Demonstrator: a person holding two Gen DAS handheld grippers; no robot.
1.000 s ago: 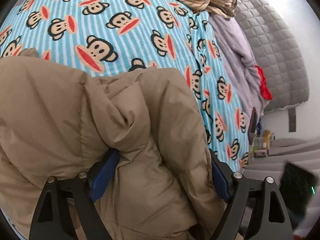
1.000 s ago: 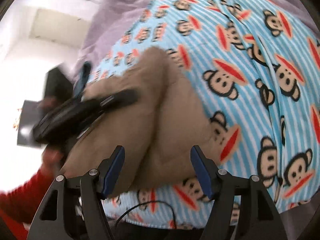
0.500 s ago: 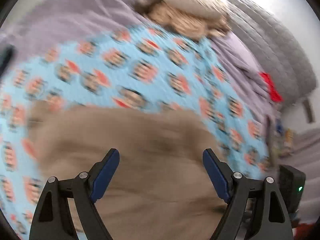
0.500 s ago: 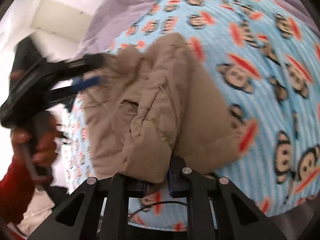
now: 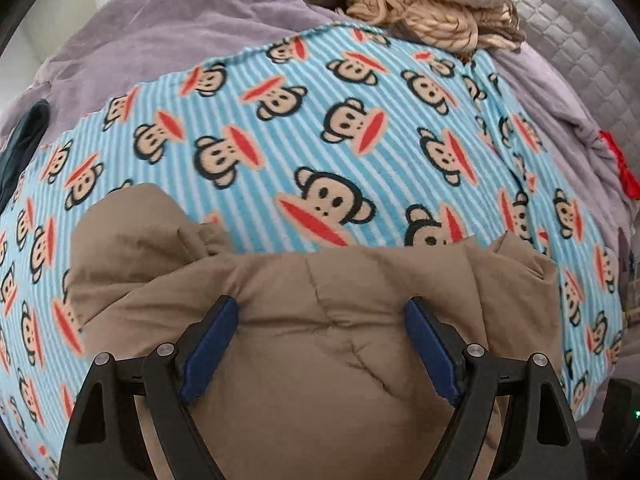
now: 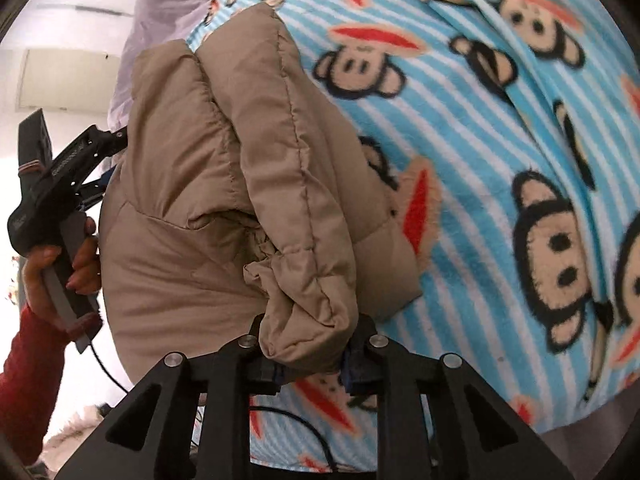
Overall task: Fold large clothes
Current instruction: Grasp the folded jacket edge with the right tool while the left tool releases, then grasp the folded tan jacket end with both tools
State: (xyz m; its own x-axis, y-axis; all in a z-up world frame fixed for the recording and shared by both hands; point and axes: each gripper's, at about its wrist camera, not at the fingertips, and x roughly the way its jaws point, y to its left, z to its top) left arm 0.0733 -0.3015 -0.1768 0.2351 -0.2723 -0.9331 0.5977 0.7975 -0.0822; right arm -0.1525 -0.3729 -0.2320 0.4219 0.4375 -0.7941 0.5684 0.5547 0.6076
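A tan puffer jacket (image 5: 320, 320) lies bunched on a blue striped monkey-print blanket (image 5: 320, 128). My left gripper (image 5: 322, 320) is open, its blue pads spread wide over the jacket's bulk. In the right wrist view the jacket (image 6: 224, 184) is folded into a thick bundle. My right gripper (image 6: 310, 364) is shut on the jacket's padded sleeve end. The left gripper (image 6: 60, 184) shows at the bundle's far left edge, held by a hand in a red sleeve.
A purple duvet (image 5: 172, 28) and a heap of beige knitwear (image 5: 432, 8) lie at the far end of the bed. A grey quilted headboard (image 5: 580, 48) is at the right. A dark garment (image 5: 24, 144) lies at the left edge. A cable (image 6: 304, 432) hangs below.
My right gripper went from open around the jacket to shut on its sleeve end. My left gripper pulled back from deep in the jacket and now sits open over it.
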